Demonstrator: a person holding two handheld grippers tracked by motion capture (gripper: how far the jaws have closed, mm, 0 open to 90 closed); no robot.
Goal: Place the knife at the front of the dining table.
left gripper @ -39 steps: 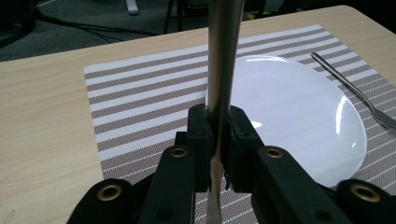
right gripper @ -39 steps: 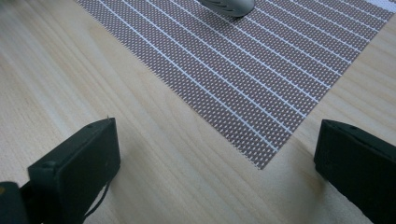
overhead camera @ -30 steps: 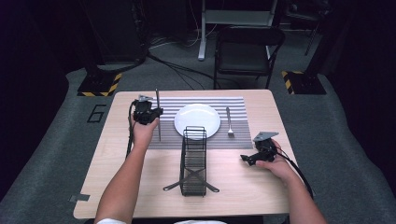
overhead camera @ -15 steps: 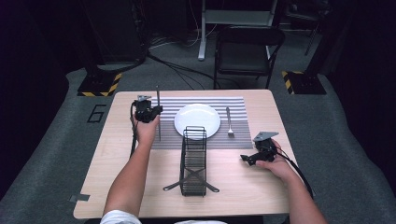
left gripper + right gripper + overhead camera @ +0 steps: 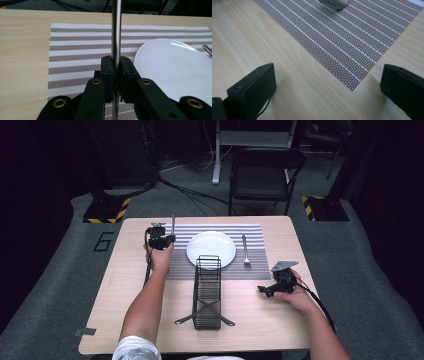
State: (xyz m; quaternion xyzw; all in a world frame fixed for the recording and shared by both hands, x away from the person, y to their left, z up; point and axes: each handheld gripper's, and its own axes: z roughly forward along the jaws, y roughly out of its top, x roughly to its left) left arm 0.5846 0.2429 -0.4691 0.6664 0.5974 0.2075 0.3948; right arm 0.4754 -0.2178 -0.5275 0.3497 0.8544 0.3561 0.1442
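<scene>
My left tongs (image 5: 115,72) are clenched on a thin metal utensil (image 5: 116,32), probably a knife. Its long axis runs straight away from me, far end pointing toward the desk's (image 5: 120,285) back edge, over the striped placemat (image 5: 80,50) left of the white plate (image 5: 175,67). My right tongs (image 5: 327,85) rest released on the desk.

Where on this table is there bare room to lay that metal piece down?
The striped placemat is bare left of the white plate, under the left gripper that clamps the metal utensil. Bare wood lies left of the wire rack. The centre is crowded; a fork lies right of the plate.
</scene>
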